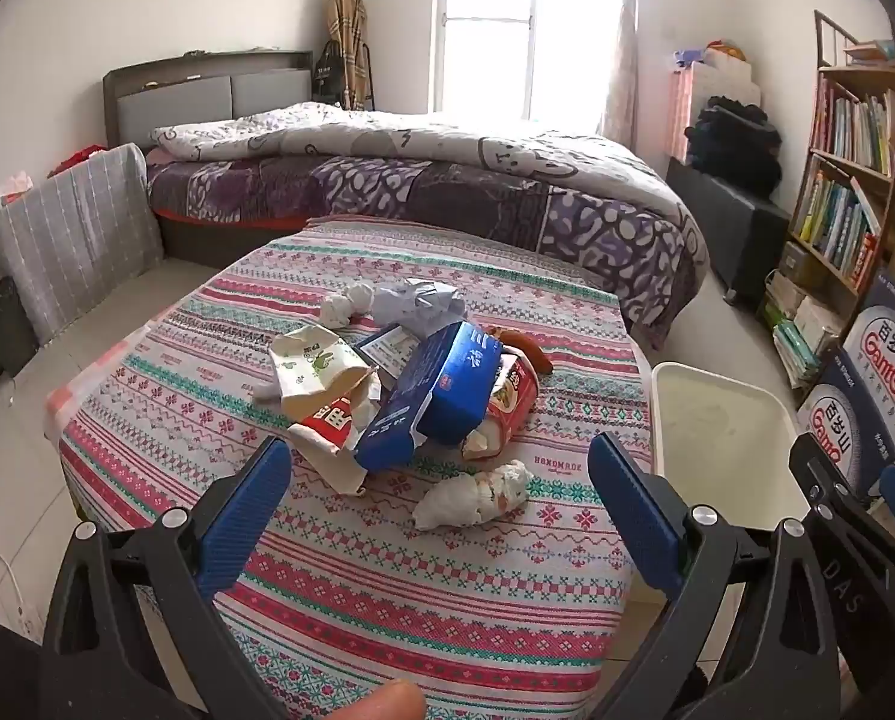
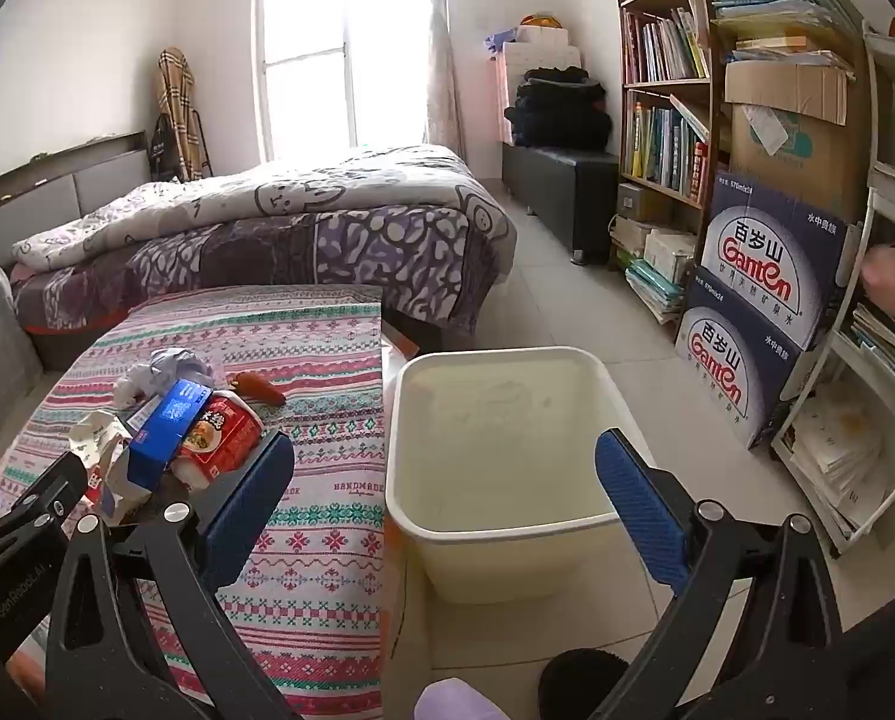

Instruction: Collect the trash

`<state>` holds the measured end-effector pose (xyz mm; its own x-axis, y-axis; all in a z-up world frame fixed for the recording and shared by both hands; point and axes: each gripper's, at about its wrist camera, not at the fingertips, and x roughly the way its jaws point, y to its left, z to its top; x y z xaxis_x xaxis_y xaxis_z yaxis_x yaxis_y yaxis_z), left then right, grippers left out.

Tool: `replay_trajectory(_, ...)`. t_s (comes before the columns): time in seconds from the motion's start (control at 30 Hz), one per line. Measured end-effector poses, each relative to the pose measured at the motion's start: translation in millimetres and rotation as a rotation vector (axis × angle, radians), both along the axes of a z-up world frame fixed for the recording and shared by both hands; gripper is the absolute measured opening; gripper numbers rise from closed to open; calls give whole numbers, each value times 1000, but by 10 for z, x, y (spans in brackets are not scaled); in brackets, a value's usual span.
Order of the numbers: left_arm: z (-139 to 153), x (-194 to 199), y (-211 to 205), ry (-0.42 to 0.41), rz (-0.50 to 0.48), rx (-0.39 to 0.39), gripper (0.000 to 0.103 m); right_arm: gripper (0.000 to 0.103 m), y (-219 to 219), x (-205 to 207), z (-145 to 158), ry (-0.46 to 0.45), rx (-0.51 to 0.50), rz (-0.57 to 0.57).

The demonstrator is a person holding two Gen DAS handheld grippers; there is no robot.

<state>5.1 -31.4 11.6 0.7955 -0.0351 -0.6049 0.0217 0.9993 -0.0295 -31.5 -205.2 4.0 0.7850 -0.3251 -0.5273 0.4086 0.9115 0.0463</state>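
A pile of trash lies on the patterned tablecloth (image 1: 387, 570): a blue carton (image 1: 441, 384), a red noodle cup (image 1: 510, 399), a cream paper bag (image 1: 312, 369), crumpled grey paper (image 1: 417, 303) and a sausage (image 1: 528, 348). A crumpled white tissue (image 1: 474, 495) lies nearest me. My left gripper (image 1: 441, 504) is open and empty, just above and short of the tissue. My right gripper (image 2: 447, 492) is open and empty, above the near rim of the white bin (image 2: 495, 516) beside the table. The carton (image 2: 168, 429) and cup (image 2: 222, 438) also show in the right wrist view.
A bed (image 1: 423, 180) stands behind the table. A bookshelf (image 2: 663, 96) and stacked water cartons (image 2: 759, 300) line the right wall. A black bench (image 2: 561, 192) is by the window. The white bin (image 1: 723, 438) stands on the floor at the table's right edge.
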Motion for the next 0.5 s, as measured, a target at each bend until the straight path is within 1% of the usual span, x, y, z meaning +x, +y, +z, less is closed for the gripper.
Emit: replay_trajectory(0.5,-46,-17,14,13,-2,1,96,96,4,2,-9,-1,-1,-1)
